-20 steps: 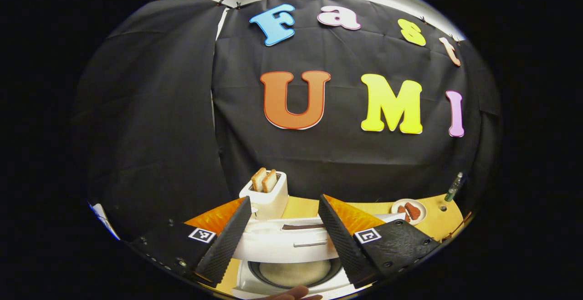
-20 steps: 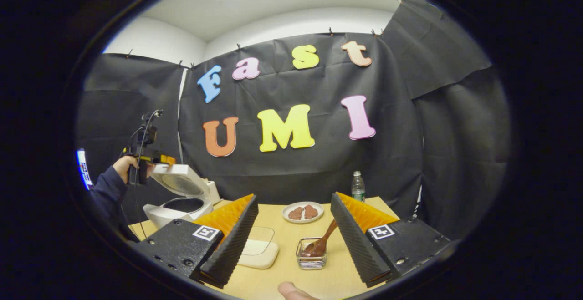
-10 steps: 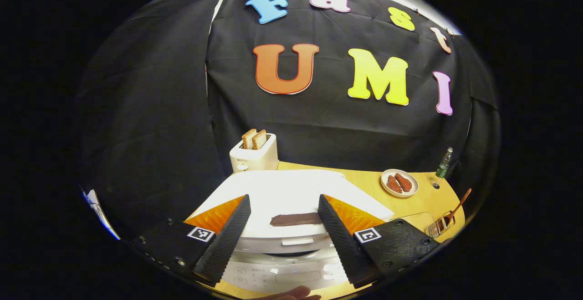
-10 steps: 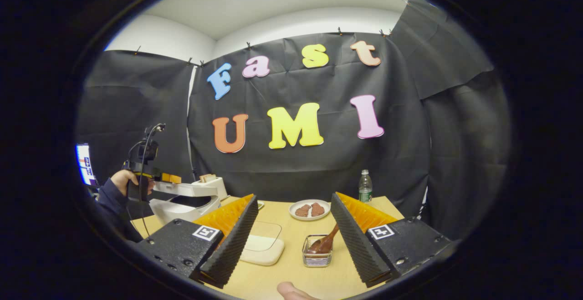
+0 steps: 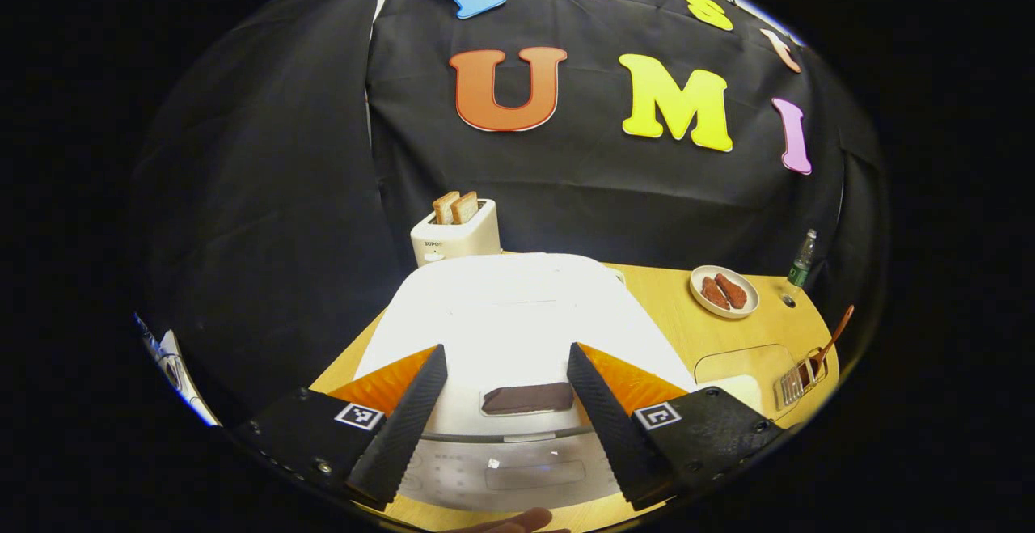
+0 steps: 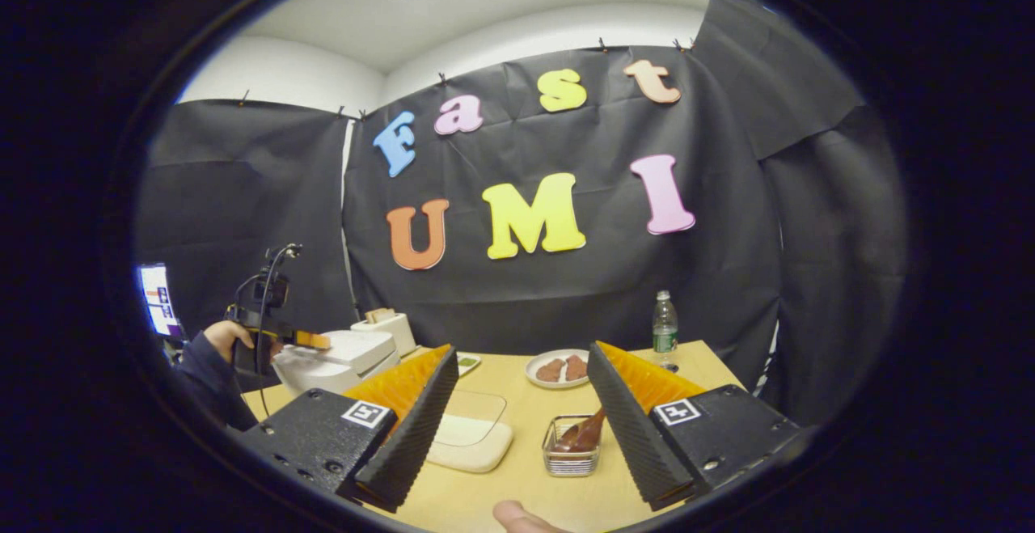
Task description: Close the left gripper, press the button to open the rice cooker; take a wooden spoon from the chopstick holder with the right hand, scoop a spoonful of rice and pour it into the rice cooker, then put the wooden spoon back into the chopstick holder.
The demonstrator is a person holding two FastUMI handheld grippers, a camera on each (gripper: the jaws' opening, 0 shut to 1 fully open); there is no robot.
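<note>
Rice cooker (image 5: 517, 315) with its lid down, left gripper (image 5: 505, 416) at its near edge, fingers spread.

White cooker sits on the tabletop (image 5: 711, 339) at the left, its dark button (image 5: 527, 398) between the spread fingers of the left gripper. Right gripper (image 6: 517, 428) hovers above the near tabletop, fingers also spread and holding nothing. Wooden spoon (image 6: 584, 434) stands in the chopstick holder (image 6: 571, 456), near the right gripper, with a clear lidded box (image 6: 473, 440) just left of it. Farther back stand a toaster (image 5: 455, 234) with bread, a plate (image 6: 558, 368) of food and a bottle (image 6: 665, 324).
</note>
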